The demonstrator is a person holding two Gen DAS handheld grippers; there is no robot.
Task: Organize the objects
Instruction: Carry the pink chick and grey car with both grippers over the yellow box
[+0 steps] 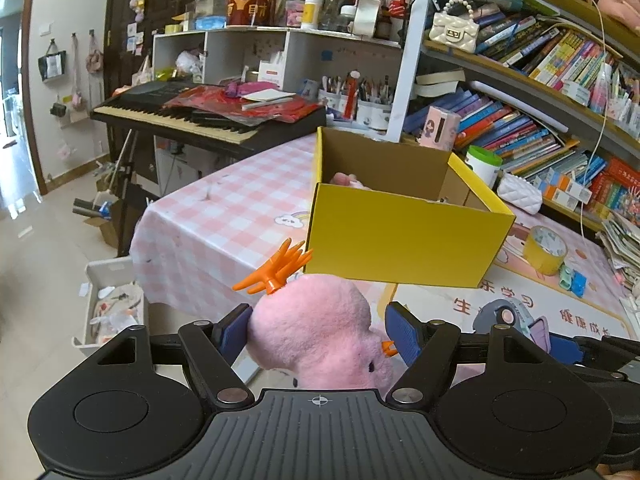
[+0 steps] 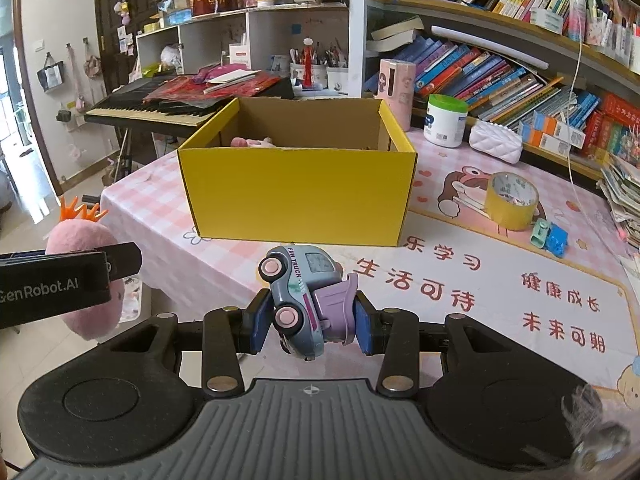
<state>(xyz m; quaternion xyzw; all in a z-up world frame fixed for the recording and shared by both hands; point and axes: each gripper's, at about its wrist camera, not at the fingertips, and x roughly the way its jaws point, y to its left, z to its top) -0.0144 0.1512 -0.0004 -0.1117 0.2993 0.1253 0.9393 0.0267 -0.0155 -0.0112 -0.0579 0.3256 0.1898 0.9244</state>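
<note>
**Two toys held, both short of the box**

My left gripper (image 1: 316, 332) is clamped on the pink plush (image 1: 320, 328): light and squashy, best held across its body, not by the orange crest. My right gripper (image 2: 310, 320) pinches the toy truck (image 2: 304, 296) on its flanks; it is hard, smooth plastic and may twist, I judge. The yellow box (image 2: 296, 196) stands ahead on the table (image 2: 480, 280), open-topped.

The open box (image 2: 296, 196) stands on the table (image 2: 460, 280), with a plush (image 2: 252, 142) lying inside at its far side. To its right lie a tape roll (image 2: 512, 200) and, nearer, a small toy train (image 2: 551, 236); farther right stand a jar (image 2: 445, 120) and the bookshelves (image 2: 520, 60). The keyboard (image 2: 160, 110) sits beyond the table's far left.
</note>
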